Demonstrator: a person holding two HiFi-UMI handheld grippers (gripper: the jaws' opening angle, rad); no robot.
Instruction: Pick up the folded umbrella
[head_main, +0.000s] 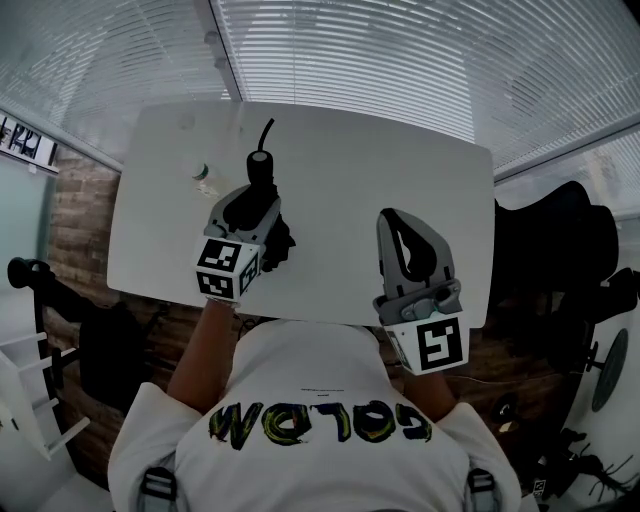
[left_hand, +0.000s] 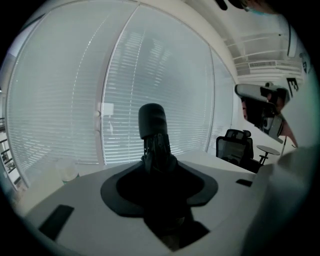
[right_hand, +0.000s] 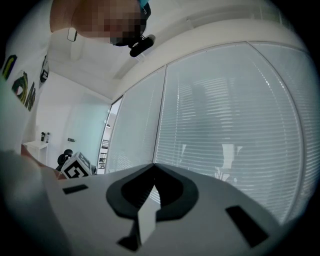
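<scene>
Black and folded, the umbrella (left_hand: 152, 122) sits clamped in the jaws of the left gripper (left_hand: 160, 167). Its long axis runs along them, with the handle end pointing away from the person toward the blinds (left_hand: 75, 100), over the white worktop (head_main: 400, 170). The right gripper (right_hand: 151, 175) has its jaws together on nothing.

White table (head_main: 400, 170) sits below closed blinds (head_main: 400, 60). A small clear container (head_main: 204, 177) stands near its left edge. Black office chair (head_main: 555, 245) off right.

The right gripper (right_hand: 153, 169) holds its jaws closed tip to tip on nothing, window blinds (right_hand: 225, 115) ahead of them, a marker cube (right_hand: 75, 169) to their left.
</scene>
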